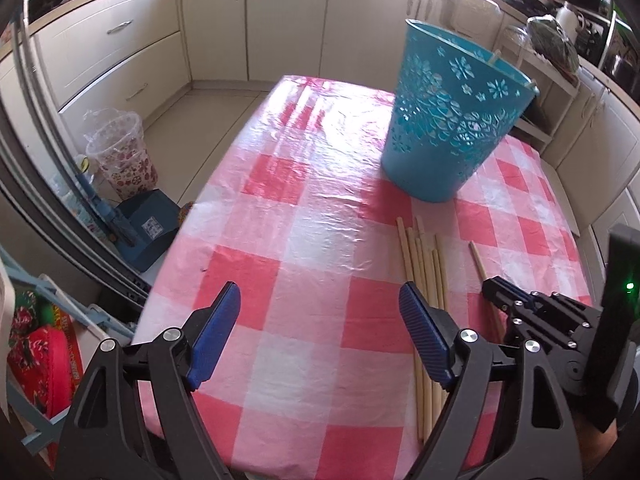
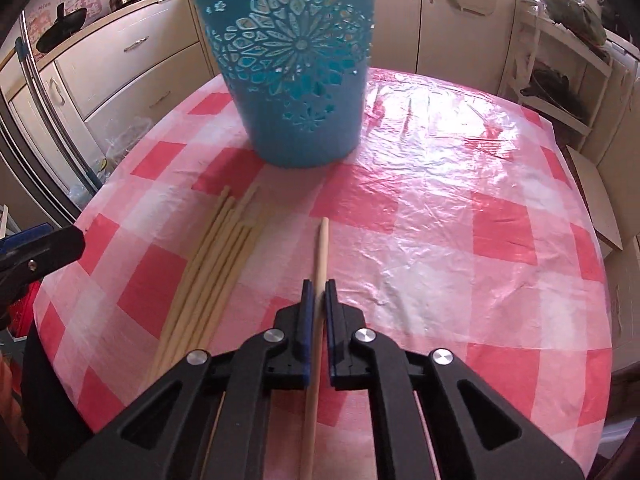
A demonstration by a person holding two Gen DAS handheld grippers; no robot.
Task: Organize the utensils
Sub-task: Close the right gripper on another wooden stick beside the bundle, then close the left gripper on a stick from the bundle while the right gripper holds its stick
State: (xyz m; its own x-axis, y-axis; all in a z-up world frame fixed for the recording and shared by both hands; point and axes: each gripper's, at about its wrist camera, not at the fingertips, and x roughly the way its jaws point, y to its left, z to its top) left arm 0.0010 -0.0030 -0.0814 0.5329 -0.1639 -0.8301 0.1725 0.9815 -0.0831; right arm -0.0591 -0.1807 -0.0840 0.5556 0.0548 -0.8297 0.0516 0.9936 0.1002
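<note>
A table (image 1: 304,208) covered in a pink-and-white checked cloth under clear plastic fills both views, with cream kitchen cabinets (image 1: 256,20) behind it. On the far part of the table stands a blue bucket (image 1: 452,120) with cut-out flower patterns, upright, its mouth open to the top; in the left wrist view a thin stick shows just inside its rim.

Near the bucket's base lies a bundle of pale wooden chopsticks (image 2: 216,264), side by side and roughly parallel, flat on the cloth, their far tips just short of the bucket.

The left gripper (image 1: 316,336) hovers over bare cloth with its blue pads spread wide and nothing between them; the bundle lies just beside its right finger.

The right gripper (image 2: 319,300) is pressed together on a single chopstick (image 2: 322,248) that lies apart from the bundle, on its right. The pads pinch it along its length, with the far end sticking out ahead toward the bucket and the near end running back under the gripper body.
</note>
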